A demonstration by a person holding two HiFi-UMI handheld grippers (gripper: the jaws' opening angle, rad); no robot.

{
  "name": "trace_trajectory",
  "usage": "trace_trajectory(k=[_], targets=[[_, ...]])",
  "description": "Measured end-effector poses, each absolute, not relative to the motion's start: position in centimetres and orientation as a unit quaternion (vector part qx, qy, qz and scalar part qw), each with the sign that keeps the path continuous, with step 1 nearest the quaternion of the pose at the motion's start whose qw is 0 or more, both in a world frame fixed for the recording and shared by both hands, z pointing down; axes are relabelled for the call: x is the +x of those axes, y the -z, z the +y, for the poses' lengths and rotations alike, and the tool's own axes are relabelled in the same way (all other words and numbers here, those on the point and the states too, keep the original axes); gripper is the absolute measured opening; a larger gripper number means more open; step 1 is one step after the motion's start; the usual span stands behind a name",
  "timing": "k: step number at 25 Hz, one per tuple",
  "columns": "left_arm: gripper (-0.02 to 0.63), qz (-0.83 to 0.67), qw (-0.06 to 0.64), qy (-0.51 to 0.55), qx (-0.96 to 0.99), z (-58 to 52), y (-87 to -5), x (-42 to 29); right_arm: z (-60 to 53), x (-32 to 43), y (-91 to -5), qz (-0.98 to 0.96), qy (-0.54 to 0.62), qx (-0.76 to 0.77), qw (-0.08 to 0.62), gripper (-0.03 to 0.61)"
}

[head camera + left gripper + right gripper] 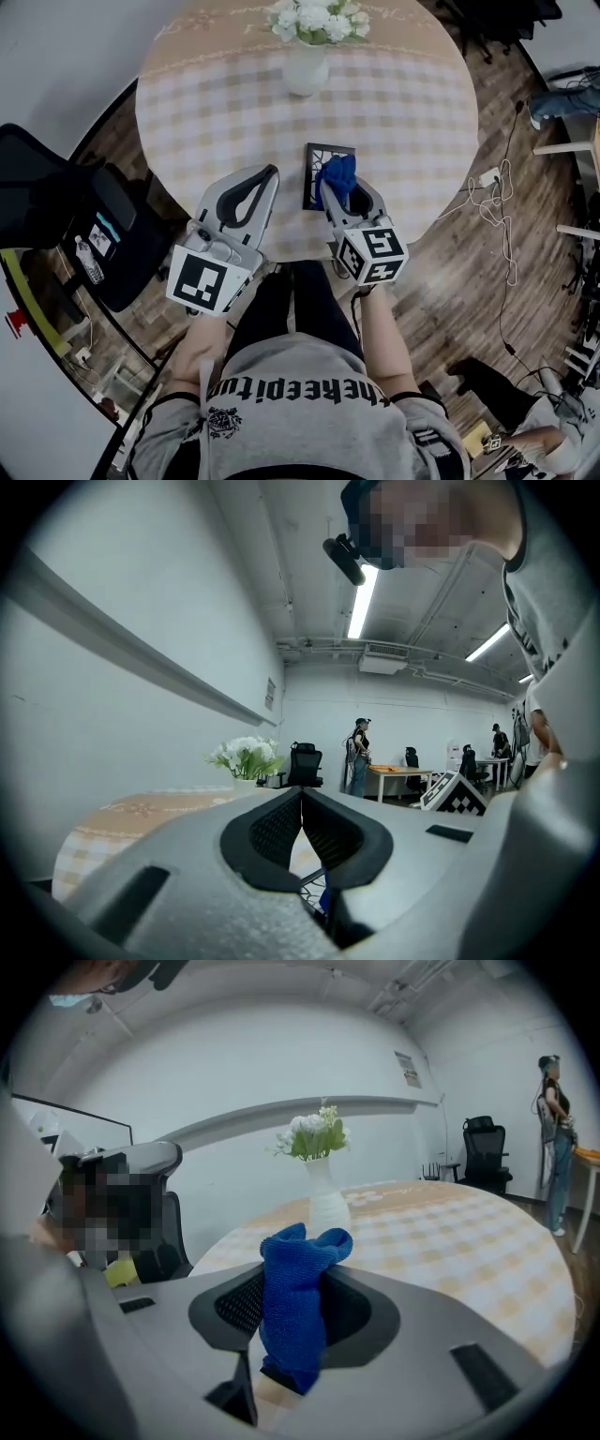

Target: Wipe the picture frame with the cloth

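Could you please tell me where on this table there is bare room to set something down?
The table is bare at right, between vase and right rim, and at left, between vase and left claw. The near middle is crowded: the picture frame lies there, with the right claw holding the blue cloth above it.

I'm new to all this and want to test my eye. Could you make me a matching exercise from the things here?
Things:
1 cloth
2 picture frame
3 vase
4 left gripper

States:
A shut, empty
B white, holds flowers
C dark, lying flat on the table
D blue, clamped in the right gripper

Pairs: 1-D, 2-C, 3-B, 4-A
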State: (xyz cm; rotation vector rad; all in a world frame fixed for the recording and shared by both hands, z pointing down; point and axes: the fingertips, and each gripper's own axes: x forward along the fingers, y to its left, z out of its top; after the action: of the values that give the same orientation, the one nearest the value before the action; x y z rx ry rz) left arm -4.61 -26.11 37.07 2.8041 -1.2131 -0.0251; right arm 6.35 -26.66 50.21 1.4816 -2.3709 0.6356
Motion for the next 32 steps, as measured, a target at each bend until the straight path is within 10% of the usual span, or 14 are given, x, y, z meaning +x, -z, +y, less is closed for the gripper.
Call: trace_trajectory(k=[32], targets=[[0.017, -0.458, 0.071, -0.008, 0.886, -27.2, -39.7, -7.8, -32.5, 5.0, -59.1, -0.779, -0.27, 0.476, 0.307, 0.14]])
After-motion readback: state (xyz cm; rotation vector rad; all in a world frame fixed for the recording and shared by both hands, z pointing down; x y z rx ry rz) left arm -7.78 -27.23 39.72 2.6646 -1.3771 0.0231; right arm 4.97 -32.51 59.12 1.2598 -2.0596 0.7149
